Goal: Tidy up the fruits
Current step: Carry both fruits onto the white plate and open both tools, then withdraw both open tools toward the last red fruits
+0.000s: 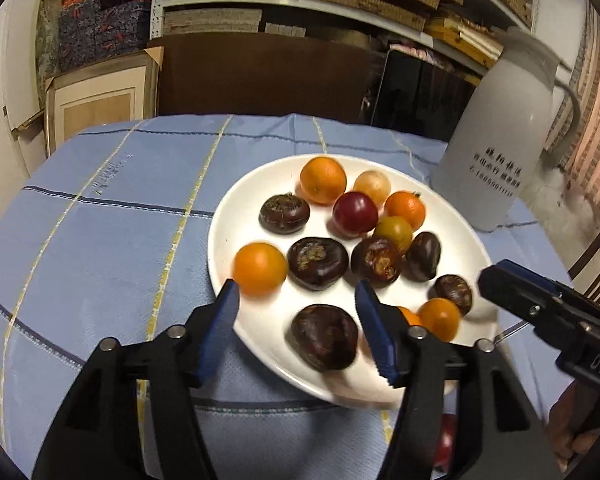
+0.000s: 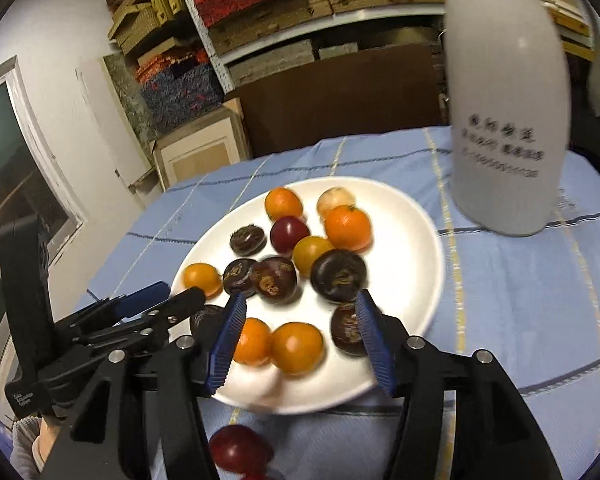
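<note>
Both grippers gape wide and empty: left gripper (image 1: pixel 296 300) with a dark round chestnut-brown fruit (image 1: pixel 325 337) at 6 o'clock, right gripper (image 2: pixel 300 312) with two round orange fruits (image 2: pixel 297 347) at 6 o'clock on the white round plate (image 2: pixel 412 240).

Orange and dark fruits (image 1: pixel 318 263) heaped on white plate (image 1: pixel 236 220)

- The white jug (image 1: pixel 496 136) carries 3 lines of dark print low on its side: 2 rows of Chinese characters, too small and soft to make out, and under them a row of digits that seems to start "1566" and cannot be read further.
- In the right wrist view the same print on the jug (image 2: pixel 504 120) is blurred; none of it can be read.
- The right gripper (image 1: pixel 496 280) has white capitals "DAS" on its black body; the word runs out of view.
- The left gripper (image 2: pixel 156 292) has a small white label low on its body, too small to read.
- The cloth (image 1: pixel 112 168) on the desk bears a faint woven mark, unreadable.
</note>
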`<action>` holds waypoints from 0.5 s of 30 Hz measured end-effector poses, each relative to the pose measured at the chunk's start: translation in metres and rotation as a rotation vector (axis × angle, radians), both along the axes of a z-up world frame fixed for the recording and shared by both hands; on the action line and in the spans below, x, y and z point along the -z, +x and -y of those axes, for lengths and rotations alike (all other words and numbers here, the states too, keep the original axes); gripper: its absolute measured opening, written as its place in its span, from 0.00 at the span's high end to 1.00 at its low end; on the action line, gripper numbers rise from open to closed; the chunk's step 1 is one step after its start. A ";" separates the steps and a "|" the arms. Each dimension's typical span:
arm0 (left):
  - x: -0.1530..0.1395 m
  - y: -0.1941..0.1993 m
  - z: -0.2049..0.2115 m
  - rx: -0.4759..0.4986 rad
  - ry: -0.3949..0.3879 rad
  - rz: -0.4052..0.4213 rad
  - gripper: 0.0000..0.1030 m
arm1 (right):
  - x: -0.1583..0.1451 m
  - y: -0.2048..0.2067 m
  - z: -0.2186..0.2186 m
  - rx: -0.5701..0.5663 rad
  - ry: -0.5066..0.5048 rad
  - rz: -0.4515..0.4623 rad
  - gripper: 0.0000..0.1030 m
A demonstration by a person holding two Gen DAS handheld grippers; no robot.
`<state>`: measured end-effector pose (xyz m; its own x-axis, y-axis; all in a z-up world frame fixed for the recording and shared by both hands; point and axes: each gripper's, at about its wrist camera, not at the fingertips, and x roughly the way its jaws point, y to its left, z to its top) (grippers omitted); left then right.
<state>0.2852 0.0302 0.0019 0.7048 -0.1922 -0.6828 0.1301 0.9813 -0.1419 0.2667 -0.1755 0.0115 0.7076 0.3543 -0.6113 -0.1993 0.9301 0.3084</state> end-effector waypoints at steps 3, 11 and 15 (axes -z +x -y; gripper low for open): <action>-0.008 -0.014 0.000 -0.011 0.014 0.014 0.33 | -0.009 -0.011 0.009 0.018 0.004 0.004 0.39; -0.007 -0.085 0.007 -0.026 0.067 0.051 0.09 | -0.004 -0.070 0.019 0.012 -0.017 0.006 0.31; 0.008 -0.116 0.004 -0.057 0.101 0.027 0.05 | 0.025 -0.100 0.013 -0.016 -0.074 -0.043 0.30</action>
